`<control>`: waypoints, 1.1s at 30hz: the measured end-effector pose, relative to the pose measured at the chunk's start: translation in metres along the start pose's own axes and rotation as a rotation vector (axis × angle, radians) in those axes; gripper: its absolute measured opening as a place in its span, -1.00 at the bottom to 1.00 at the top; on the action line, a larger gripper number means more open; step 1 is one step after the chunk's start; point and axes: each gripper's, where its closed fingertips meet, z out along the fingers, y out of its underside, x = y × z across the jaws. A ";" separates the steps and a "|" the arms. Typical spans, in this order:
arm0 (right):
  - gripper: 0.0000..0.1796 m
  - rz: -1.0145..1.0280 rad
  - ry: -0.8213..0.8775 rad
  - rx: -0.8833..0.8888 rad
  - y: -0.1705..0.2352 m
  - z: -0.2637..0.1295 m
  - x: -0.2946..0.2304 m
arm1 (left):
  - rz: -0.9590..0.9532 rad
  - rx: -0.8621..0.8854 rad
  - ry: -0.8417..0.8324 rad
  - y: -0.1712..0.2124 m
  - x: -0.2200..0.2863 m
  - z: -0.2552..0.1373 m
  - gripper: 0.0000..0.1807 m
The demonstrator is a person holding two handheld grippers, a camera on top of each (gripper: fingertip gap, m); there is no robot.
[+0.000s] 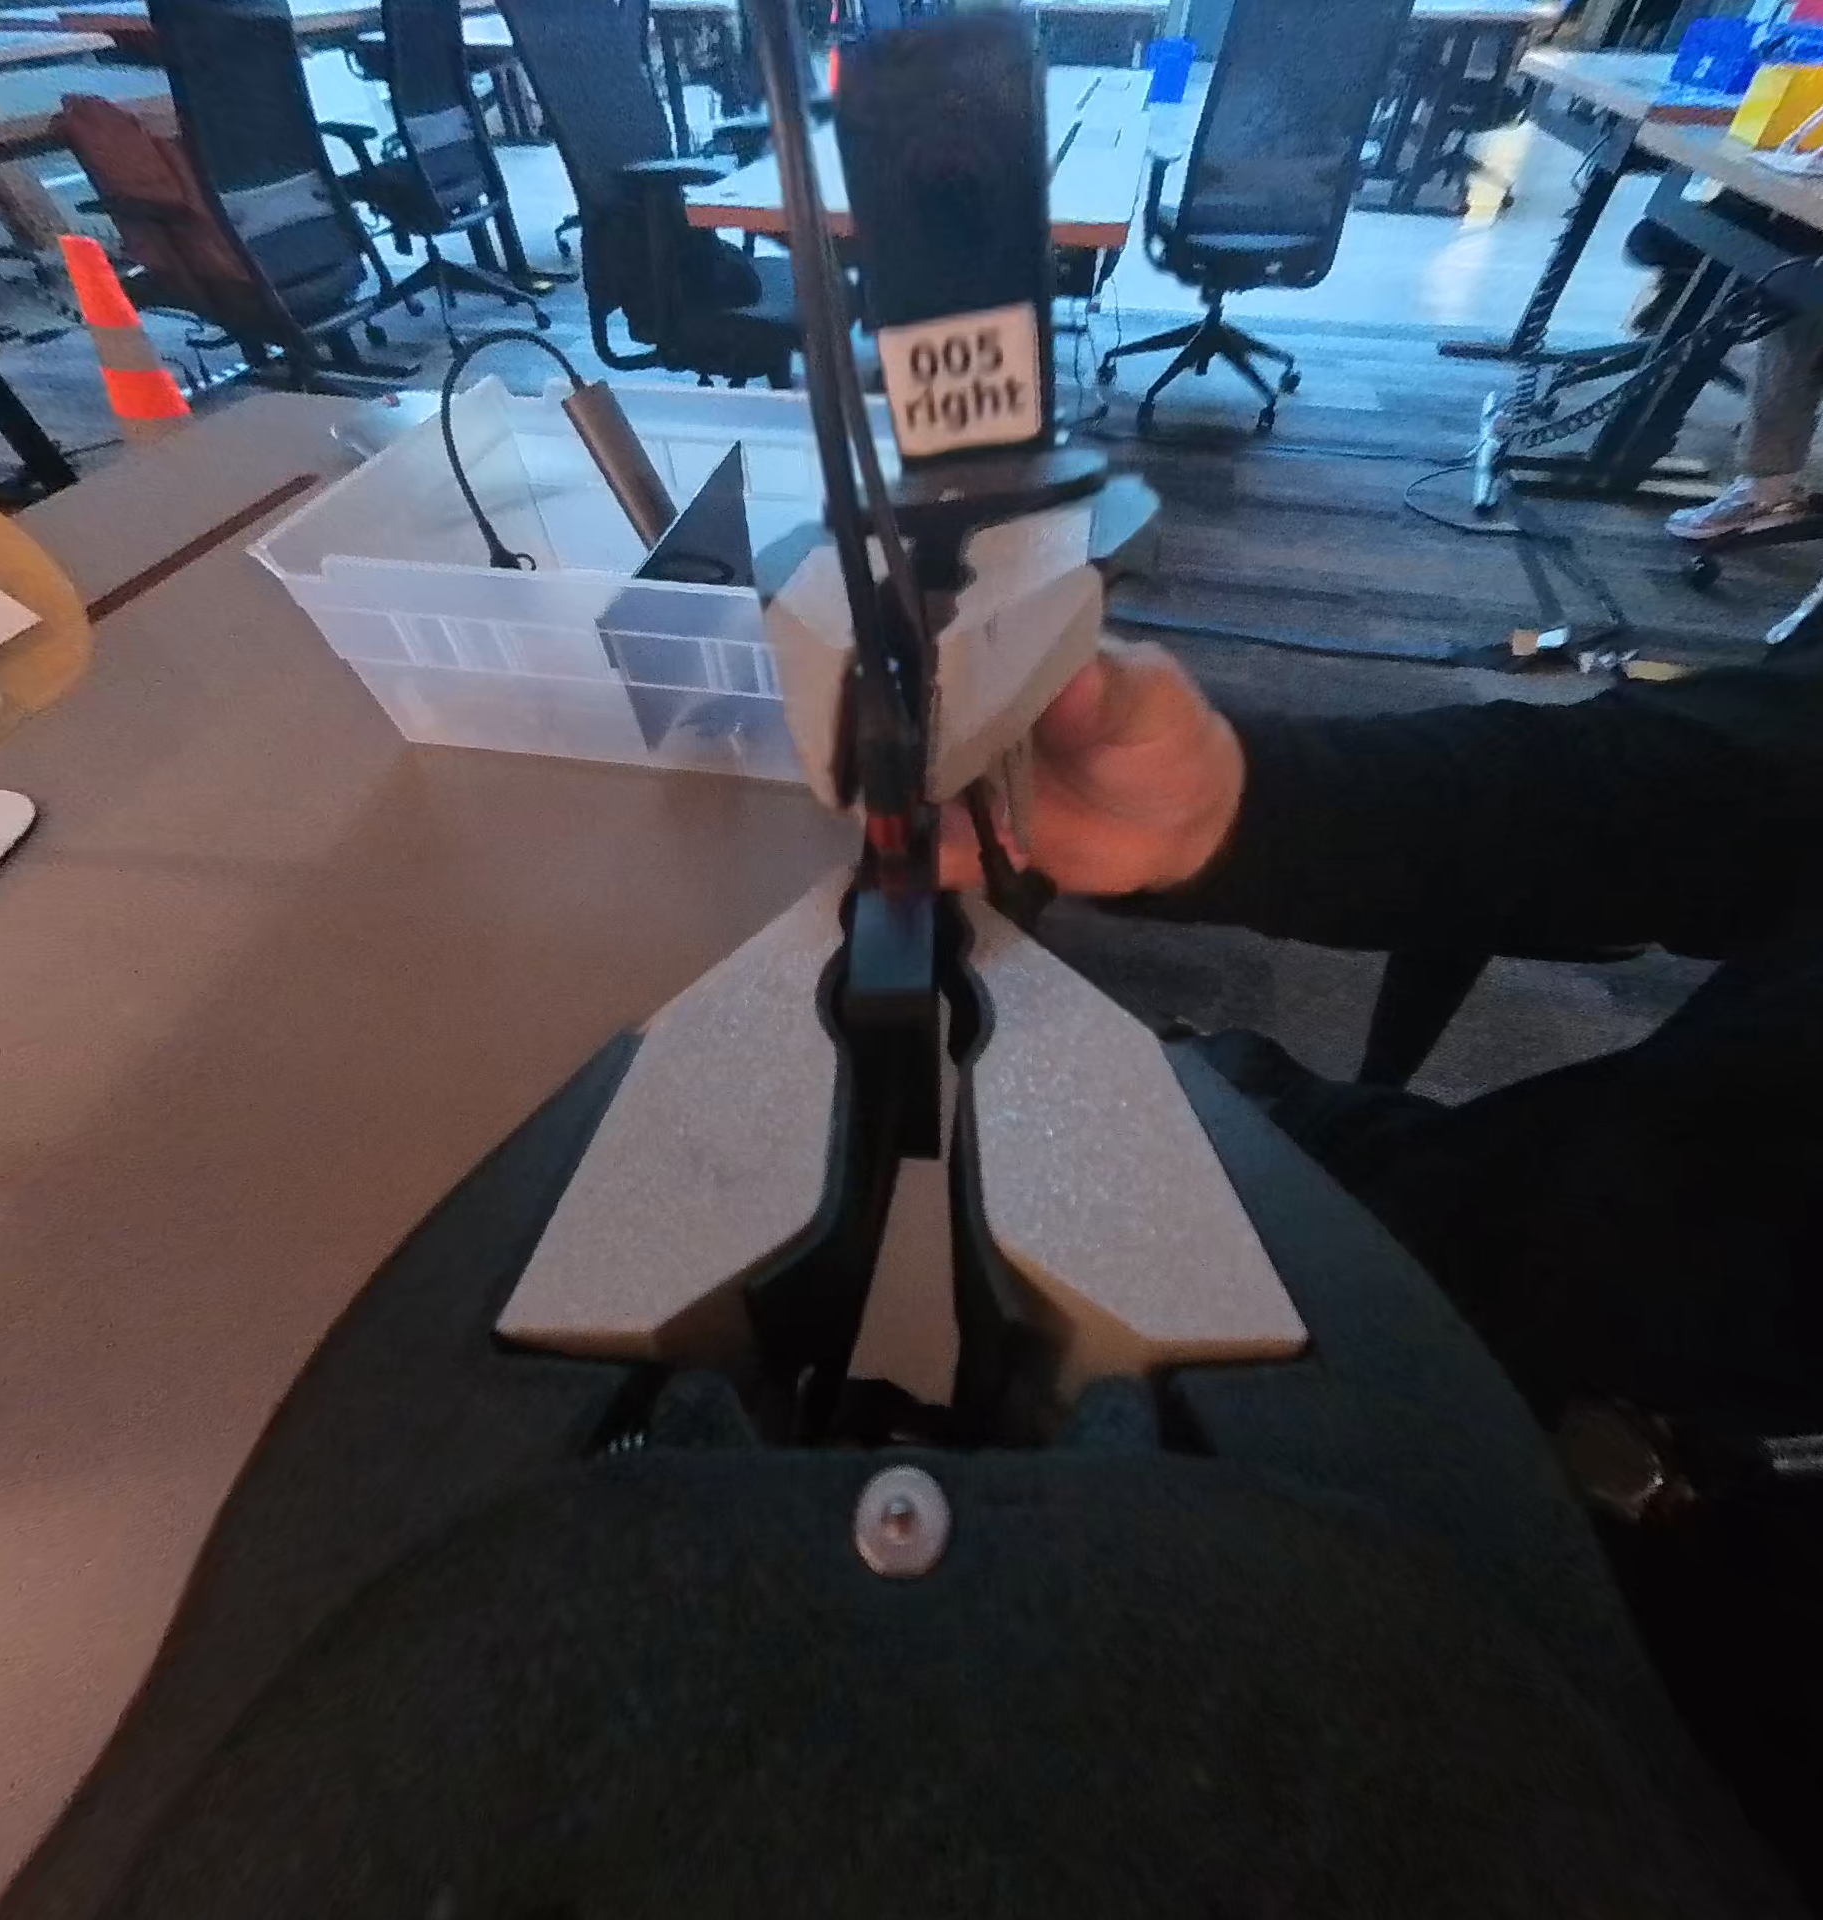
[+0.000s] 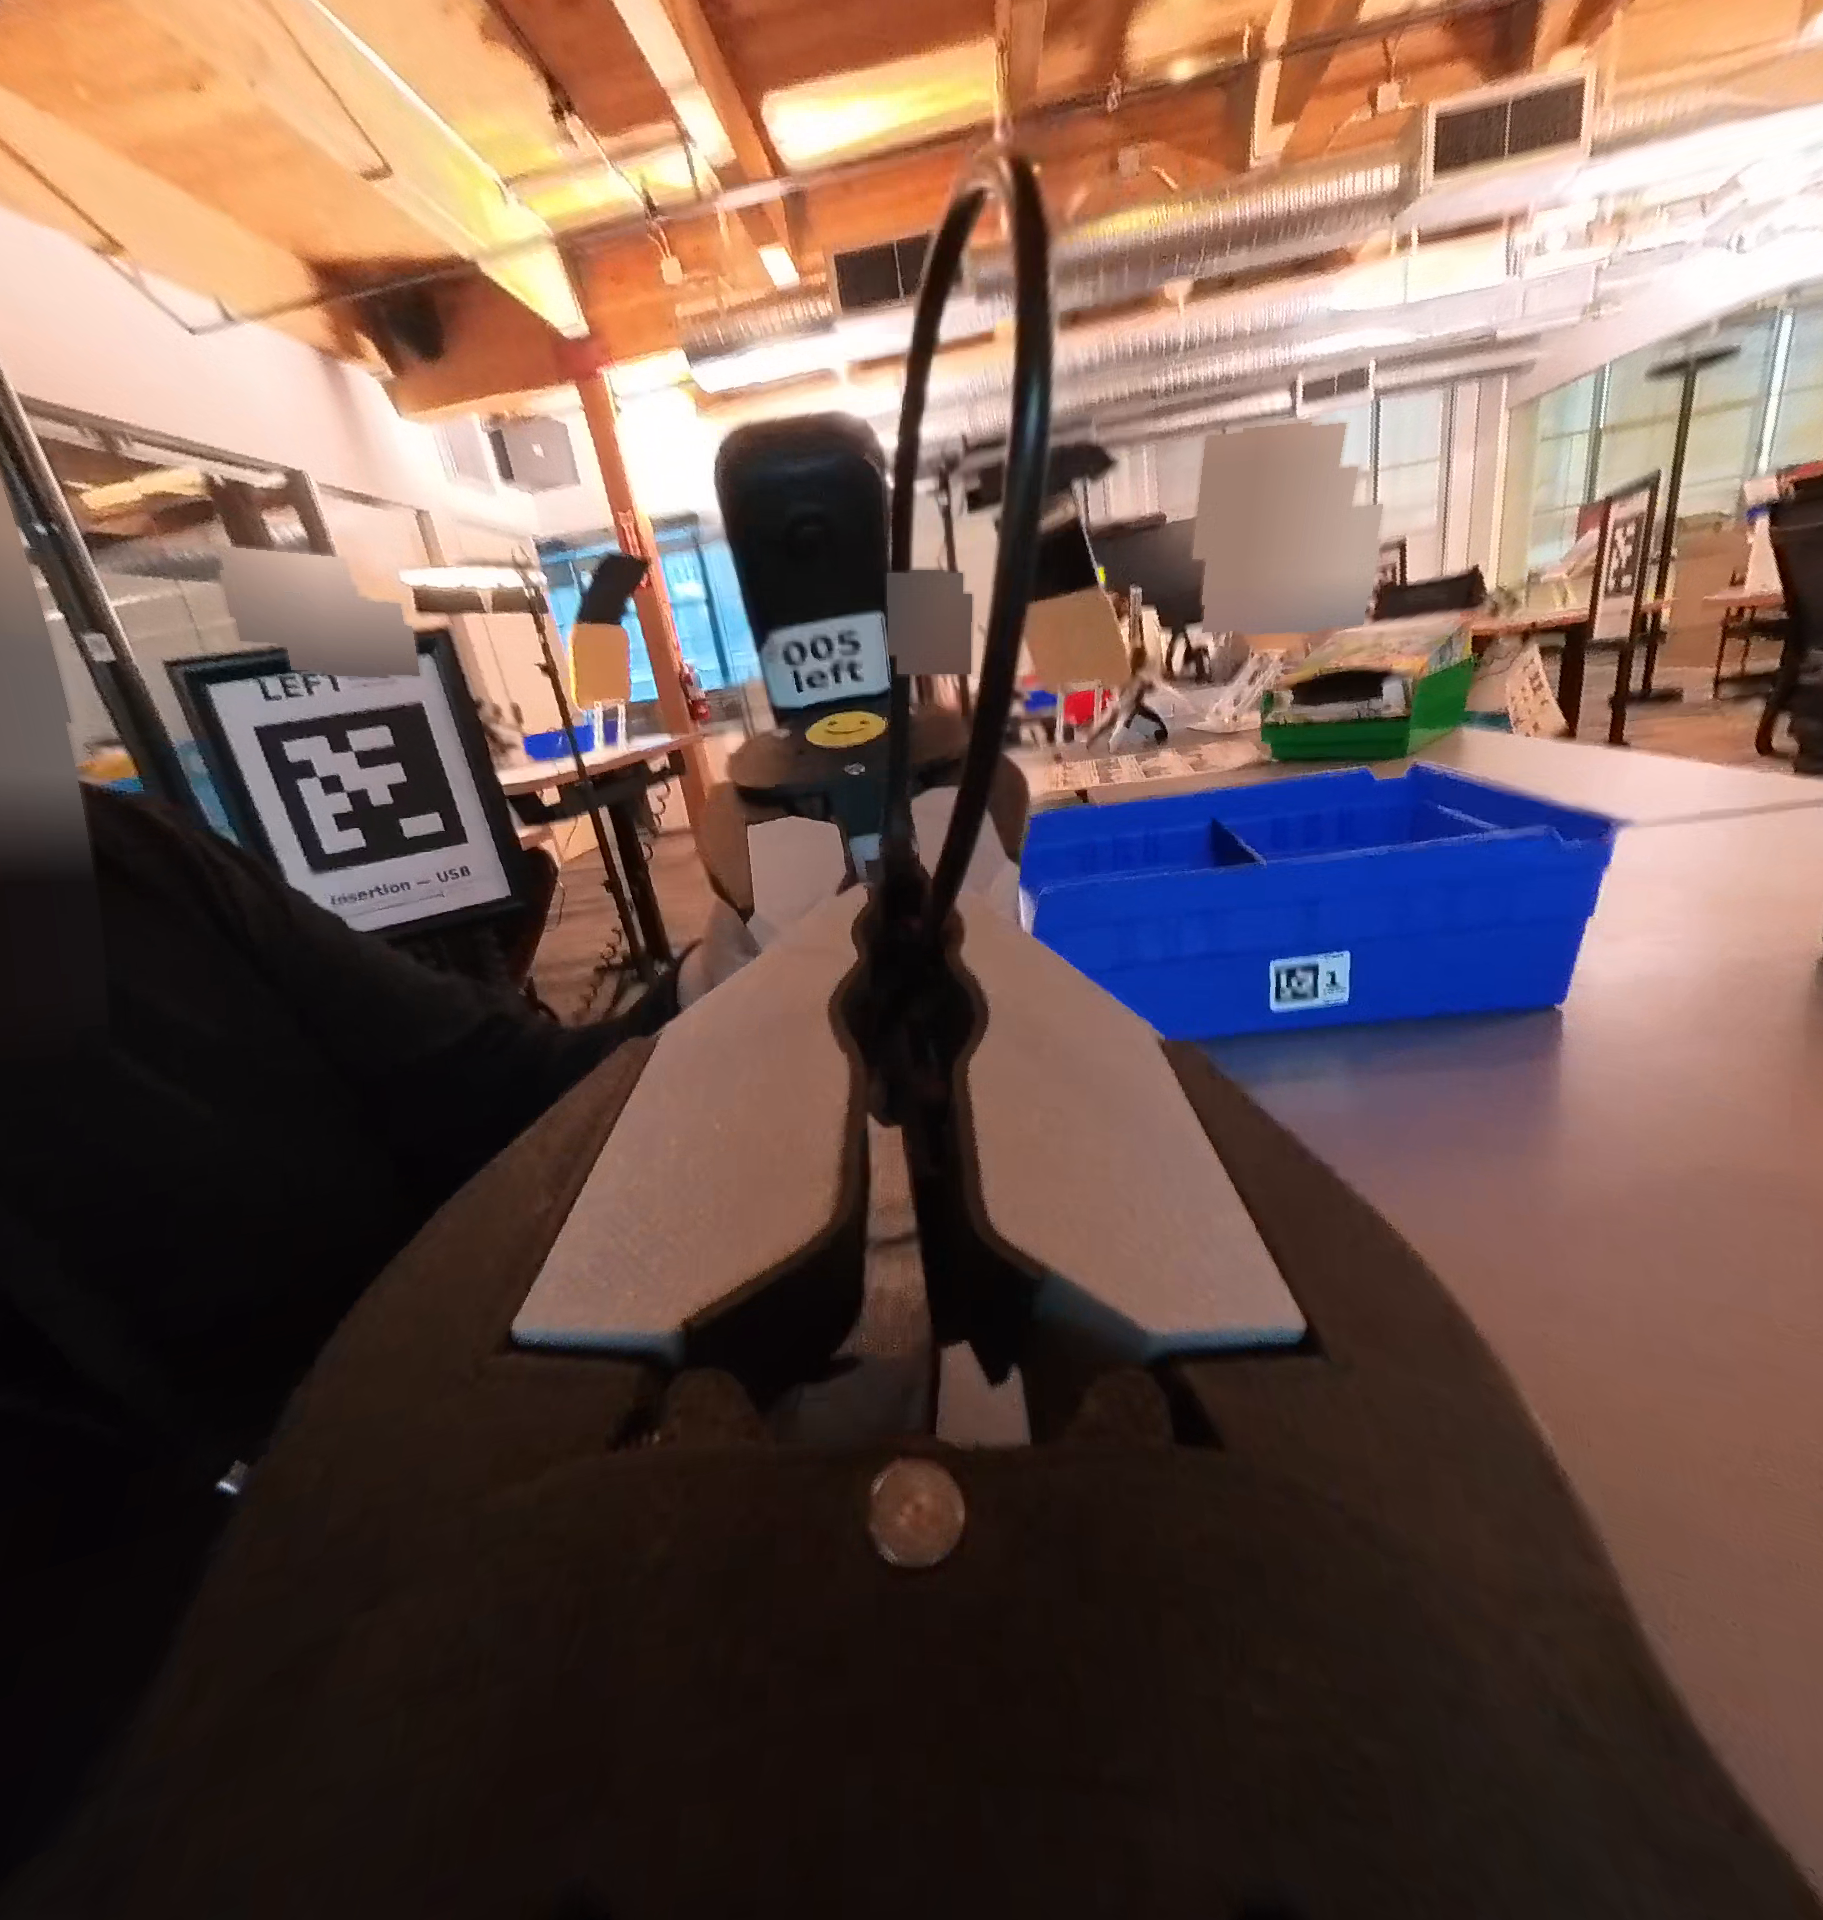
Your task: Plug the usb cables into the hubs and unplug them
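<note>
In the left wrist view my left gripper (image 1: pixel 891 935) is shut on a black USB hub (image 1: pixel 894 987), which stands on edge between the grey fingers (image 1: pixel 720 1122). The right gripper (image 1: pixel 891 805), held by a hand, faces it tip to tip, shut on a black cable plug (image 1: pixel 891 857) with a red part. The plug meets the hub's far end; how deep it sits is hidden. In the right wrist view my right gripper (image 2: pixel 912 940) is shut on the plug (image 2: pixel 912 997). Its black cable (image 2: pixel 1032 436) loops upward. The left gripper (image 2: pixel 871 883) is just beyond.
A clear plastic bin (image 1: pixel 491 634) on the brown table (image 1: pixel 263 987) holds a grey hub (image 1: pixel 616 457) and a black cable. A blue divided bin (image 2: pixel 1302 925) stands to the right. A framed marker sign (image 2: pixel 356 790), an orange cone (image 1: pixel 117 343) and office chairs (image 1: pixel 1260 187) are behind. Only a small space, under 4 cm, lies between the two pairs of fingers.
</note>
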 end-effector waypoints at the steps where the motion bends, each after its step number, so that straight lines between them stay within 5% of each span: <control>1: -0.87 -0.014 0.047 -0.039 0.002 0.001 0.005 | 0.019 -0.020 -0.031 0.002 -0.003 -0.001 -0.90; 3: -0.71 -0.085 0.182 -0.087 0.001 -0.005 0.019 | 0.080 -0.043 -0.126 0.001 -0.012 -0.004 -0.90; 9: -0.65 -0.260 0.536 -0.155 -0.023 -0.046 0.051 | 0.221 -0.077 -0.454 -0.007 -0.052 -0.034 -0.91; 17: -0.71 -0.269 0.374 -0.092 -0.026 0.013 -0.006 | 0.128 0.000 -0.471 -0.011 -0.061 -0.042 -0.92; 22: -0.76 -0.329 0.612 -0.091 -0.024 0.021 0.028 | 0.149 -0.028 -0.477 -0.008 -0.057 -0.031 -0.92; 33: -0.87 -0.304 0.615 -0.163 0.002 0.032 0.044 | 0.207 -0.105 -0.594 0.004 -0.067 -0.024 -0.92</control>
